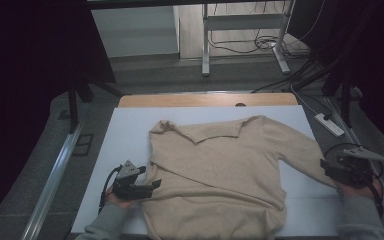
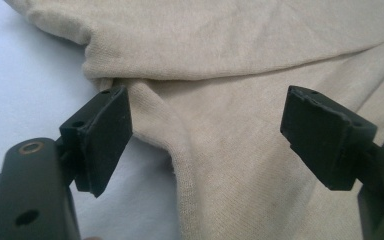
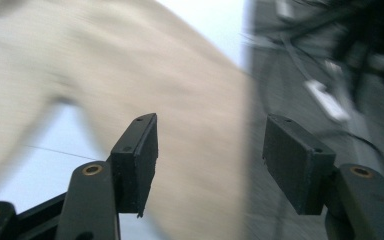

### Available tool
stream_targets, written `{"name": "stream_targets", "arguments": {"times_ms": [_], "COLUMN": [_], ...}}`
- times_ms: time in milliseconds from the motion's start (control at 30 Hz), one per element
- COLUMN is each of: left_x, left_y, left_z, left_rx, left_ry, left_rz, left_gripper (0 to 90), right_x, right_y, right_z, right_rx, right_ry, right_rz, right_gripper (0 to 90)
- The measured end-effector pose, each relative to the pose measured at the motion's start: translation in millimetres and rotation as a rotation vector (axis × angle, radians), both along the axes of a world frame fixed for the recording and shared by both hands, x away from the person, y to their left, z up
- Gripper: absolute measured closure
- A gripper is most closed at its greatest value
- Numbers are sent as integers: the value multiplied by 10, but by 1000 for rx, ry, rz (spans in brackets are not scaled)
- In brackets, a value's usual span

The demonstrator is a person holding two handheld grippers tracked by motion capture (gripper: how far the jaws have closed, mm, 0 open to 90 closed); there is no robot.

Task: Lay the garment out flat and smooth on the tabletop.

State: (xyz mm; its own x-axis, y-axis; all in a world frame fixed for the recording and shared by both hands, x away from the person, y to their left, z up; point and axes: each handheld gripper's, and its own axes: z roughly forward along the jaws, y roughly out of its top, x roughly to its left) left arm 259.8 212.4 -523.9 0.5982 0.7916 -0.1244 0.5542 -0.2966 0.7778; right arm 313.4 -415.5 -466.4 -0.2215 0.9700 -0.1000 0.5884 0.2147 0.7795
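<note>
High view shows the beige sweater (image 1: 220, 175) spread flat on the white board (image 1: 125, 130), its folded side edge just ahead of the left gripper (image 1: 155, 184), nearer than the right gripper (image 1: 325, 165), both 2 gaping wide and holding nothing.

A recording lab or test room, dim apart from the lit worktop: a white board (image 1: 130, 130) laid over a wooden table (image 1: 207, 100) at the centre, with grey carpet (image 1: 40, 190) around it. At twelve o'clock stands the metal frame of a desk (image 1: 242, 22) with loose cables (image 1: 260, 45) under it. At three o'clock a white power strip (image 1: 329, 124) lies on the floor. Black curtains (image 1: 25, 60) close off nine o'clock
</note>
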Motion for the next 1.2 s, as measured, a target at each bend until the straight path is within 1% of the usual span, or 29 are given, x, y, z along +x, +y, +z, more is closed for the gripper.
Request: {"name": "stream_targets", "arguments": {"times_ms": [67, 100, 200, 233, 300, 367, 433, 533, 600, 667, 700, 767, 867, 933, 1000, 1100, 1167, 1200], "left_x": [-2, -3, -7, -9, -12, -15, -14, -12, -12, -15, -14, -15, -17, -19, -16, -14, -12, -12], "left_y": [-2, -3, -6, -7, -10, -16, -18, -14, -13, -14, -14, -17, -23, -24, -22, -18, -18, -18], "left_z": [2, 4, 10, 12, 17, 18, 16, 16, 14, 15, 15, 14, 14, 14, 13, 9, 6, 6], "left_rx": [-2, -2, -6, -6, -8, -8, -8, -9, -8, -7, -6, -5, -3, -2, -3, -2, 0, 1], "left_ry": [-1, -1, -4, -4, -7, -7, -7, -8, -8, -10, -11, -13, -14, -15, -15, -16, -15, -16], "left_rz": [-1, -2, -3, -3, -5, -8, -10, -10, -11, -12, -13, -15, -19, -20, -21, -23, -25, -27], "left_gripper": [206, 207, 205, 205, 205, 204, 203, 204, 204, 203, 203, 204, 204, 203, 203, 204, 204, 204], "right_x": [-9, -14, -31, -38, -60, -87, -117, -160, -194, -232, -251, -283, -311, -333, -352, -368, -364, -362], "right_y": [172, 264, 521, 594, 723, 840, 954, 1113, 1203, 1278, 1311, 1366, 1411, 1441, 1459, 1451, 1437, 1432], "right_z": [33, 40, 35, 27, 13, -3, -33, -92, -133, -181, -210, -268, -350, -389, -393, -366, -356, -346], "right_rx": [40, 50, 37, 44, 78, 98, 100, 98, 90, 88, 76, 31, -1, -47, -73, -101, -101, -102], "right_ry": [-4, 0, 7, 13, 19, 26, 39, 83, 100, 137, 153, 179, 224, 237, 243, 241, 251, 250], "right_rz": [78, 118, 222, 254, 312, 365, 412, 480, 513, 547, 565, 574, 582, 570, 568, 558, 552, 550], "right_gripper": [385, 383, 378, 376, 376, 376, 373, 362, 362, 362, 362, 362, 373, 400, 470, 617, 721, 749]}}
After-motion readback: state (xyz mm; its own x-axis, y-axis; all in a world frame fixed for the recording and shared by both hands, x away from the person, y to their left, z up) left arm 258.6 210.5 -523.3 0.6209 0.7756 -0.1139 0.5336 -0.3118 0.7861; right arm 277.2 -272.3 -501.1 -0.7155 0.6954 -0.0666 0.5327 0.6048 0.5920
